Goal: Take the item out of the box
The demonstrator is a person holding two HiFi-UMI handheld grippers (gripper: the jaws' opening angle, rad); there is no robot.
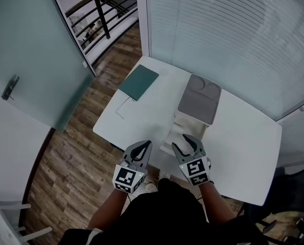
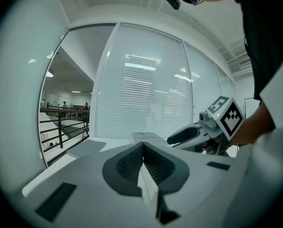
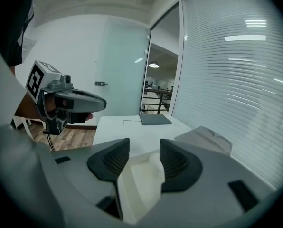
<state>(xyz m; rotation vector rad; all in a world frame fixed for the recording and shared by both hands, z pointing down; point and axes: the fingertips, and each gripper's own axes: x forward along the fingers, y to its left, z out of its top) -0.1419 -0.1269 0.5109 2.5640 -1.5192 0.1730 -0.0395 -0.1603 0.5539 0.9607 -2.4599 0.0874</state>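
A white open box (image 1: 185, 129) lies on the white table (image 1: 244, 147), its near end under my right gripper (image 1: 180, 142). A flat grey moulded case (image 1: 199, 98) lies just beyond it. In the right gripper view the jaws of the right gripper (image 3: 145, 148) stand apart, with a white moulded piece (image 3: 141, 179) of the box low between them; the pads do not press on it. My left gripper (image 1: 148, 144) hovers at the table's front edge, left of the box. Its pads (image 2: 151, 160) meet, with nothing held.
A dark green flat pad (image 1: 138, 82) lies at the table's far left corner, with a thin wire (image 1: 120, 108) near it. Glass walls with blinds stand behind the table. Wooden floor, a glass door and a railing are to the left.
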